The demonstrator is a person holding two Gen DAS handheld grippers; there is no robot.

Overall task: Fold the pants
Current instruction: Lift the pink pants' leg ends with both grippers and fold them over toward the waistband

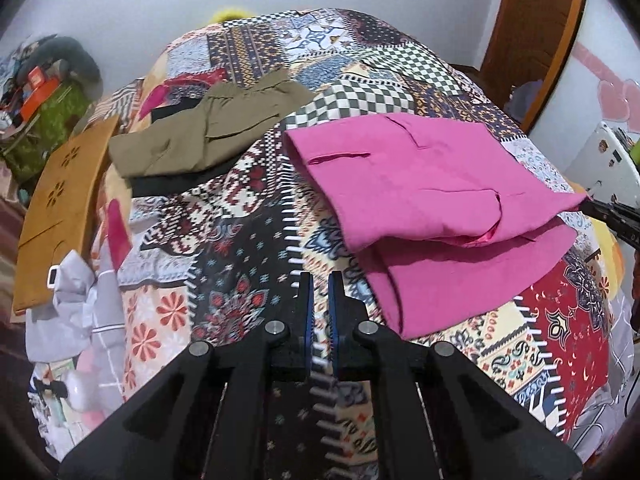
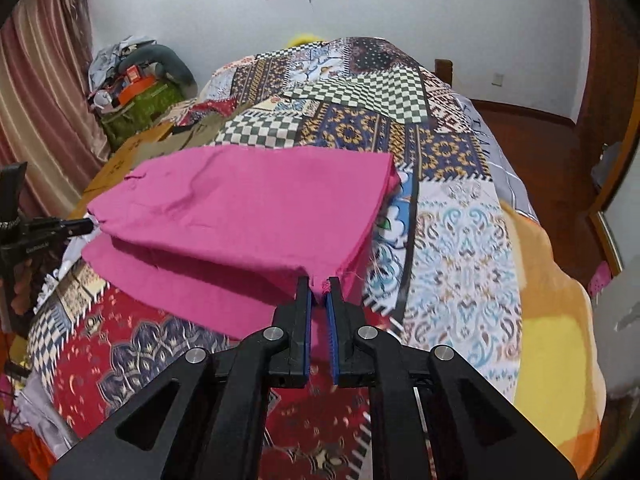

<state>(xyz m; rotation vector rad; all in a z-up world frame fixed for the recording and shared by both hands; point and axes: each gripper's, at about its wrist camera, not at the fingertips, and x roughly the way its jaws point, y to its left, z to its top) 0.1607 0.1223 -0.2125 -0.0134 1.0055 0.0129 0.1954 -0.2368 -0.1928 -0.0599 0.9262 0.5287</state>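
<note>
Bedroom, bed under patchwork quilt point(image 1: 248, 240).

Pink pants point(image 1: 432, 184) lie on quilt, folded over on themselves, upper layer on lower, near edges not flush.

Right gripper point(image 2: 319, 280): jaws nearly together, pinching near corner of pink cloth.

Left gripper point(image 1: 319, 276): jaws nearly together, nothing between, over bare quilt beside pants.

Judgement: one fold made; further fold and squaring likely left.

Olive pants point(image 1: 208, 132) folded, well apart.
</note>
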